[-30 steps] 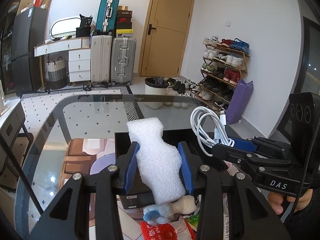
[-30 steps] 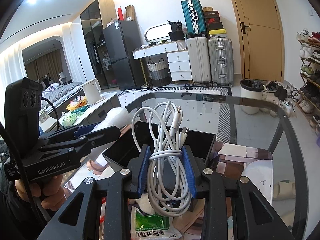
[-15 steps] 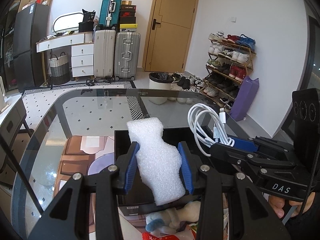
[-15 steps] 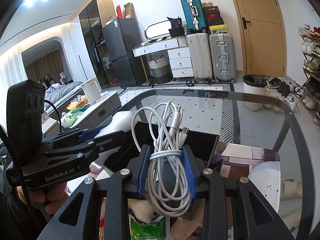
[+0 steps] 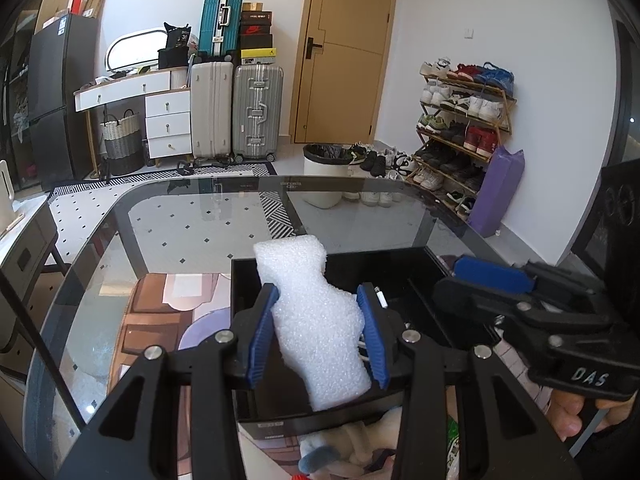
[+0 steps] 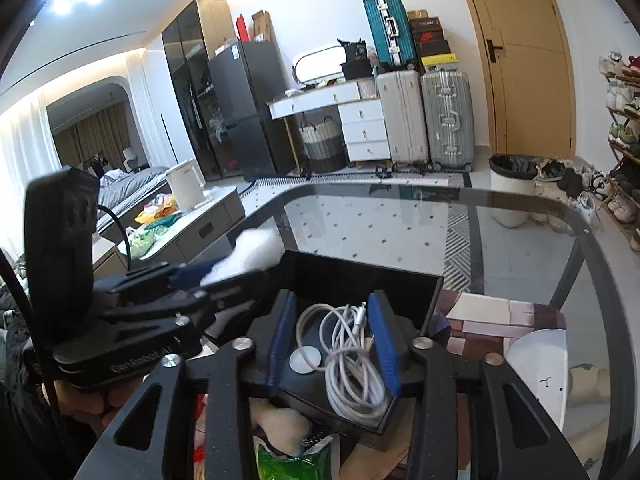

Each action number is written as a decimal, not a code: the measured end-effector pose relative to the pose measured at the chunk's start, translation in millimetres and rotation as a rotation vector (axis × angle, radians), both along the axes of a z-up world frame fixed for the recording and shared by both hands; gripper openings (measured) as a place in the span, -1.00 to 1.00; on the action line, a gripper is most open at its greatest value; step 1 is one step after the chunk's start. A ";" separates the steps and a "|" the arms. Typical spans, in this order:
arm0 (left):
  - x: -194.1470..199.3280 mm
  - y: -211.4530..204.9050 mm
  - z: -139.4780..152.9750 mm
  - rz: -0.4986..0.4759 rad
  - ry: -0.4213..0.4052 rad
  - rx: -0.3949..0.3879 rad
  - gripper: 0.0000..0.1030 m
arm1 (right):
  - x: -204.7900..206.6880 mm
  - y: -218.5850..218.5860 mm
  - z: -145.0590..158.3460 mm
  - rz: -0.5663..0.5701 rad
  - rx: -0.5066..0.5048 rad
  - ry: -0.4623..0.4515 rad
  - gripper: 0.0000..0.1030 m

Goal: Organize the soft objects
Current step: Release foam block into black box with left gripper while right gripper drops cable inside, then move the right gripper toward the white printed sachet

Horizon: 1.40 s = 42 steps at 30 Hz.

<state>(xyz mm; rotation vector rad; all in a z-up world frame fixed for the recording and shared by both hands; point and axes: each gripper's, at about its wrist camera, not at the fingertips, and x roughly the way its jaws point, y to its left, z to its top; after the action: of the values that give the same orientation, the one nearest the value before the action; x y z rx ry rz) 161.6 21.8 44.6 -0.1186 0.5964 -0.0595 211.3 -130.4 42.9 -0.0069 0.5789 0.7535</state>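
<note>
**Left wrist view: foam block held over box; cable bundle lying in box**

Left wrist view, lower centre: a white, waisted block of packing foam (image 5: 316,328) is clamped at its narrow middle between the blue pads of the left gripper (image 5: 317,334), the jaws closed only as far as the foam allows. The block is held upright above the near part of a black rectangular open-topped box (image 5: 400,268), judged to be the position for a drop into it.

Right wrist view, lower centre: a coiled white charging cable (image 6: 352,360) is seen lying on the floor of the same box (image 6: 360,276), beside a small white disc (image 6: 305,361). The right gripper (image 6: 334,340) is spread wide on either side of the coil; nothing is gripped, though whether the right-hand pad touches the cable cannot be told. The cable is judged to be already deposited.

Box contents: cable and disc only; the foam is not yet inside.

At the bottom edge of both frames, outside the box: a pale plush item (image 6: 280,426) and a green printed packet (image 6: 298,462), judged to be awaiting sorting. All rests on a dark-rimmed glass table (image 6: 520,248).
</note>
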 end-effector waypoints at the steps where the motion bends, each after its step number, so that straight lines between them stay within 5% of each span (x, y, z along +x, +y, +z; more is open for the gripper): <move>1: -1.4 -0.7 0.5 -0.005 0.002 0.007 0.03 | -1.8 -1.3 0.8 -0.003 -0.010 -0.003 -0.08; 4: -8.6 -2.5 4.2 -0.013 -0.015 0.020 0.29 | -8.9 -8.1 3.0 -0.012 -0.028 -0.016 0.23; 7: -15.9 -2.3 7.6 -0.007 -0.010 0.032 0.83 | -20.0 -18.0 5.1 -0.023 -0.032 -0.027 0.92; 9: -23.7 -1.0 10.4 0.000 -0.023 0.033 0.91 | -27.8 -23.0 6.2 -0.027 -0.053 -0.025 0.98; 42: -106.7 6.7 -11.3 0.029 0.036 0.023 1.00 | -112.5 -59.8 -24.9 -0.070 -0.284 0.050 0.99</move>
<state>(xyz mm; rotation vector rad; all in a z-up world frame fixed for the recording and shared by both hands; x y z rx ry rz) 54.9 28.5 33.3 -0.1064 0.6310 -0.0221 98.7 -190.2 18.0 -0.2301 0.7262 0.6002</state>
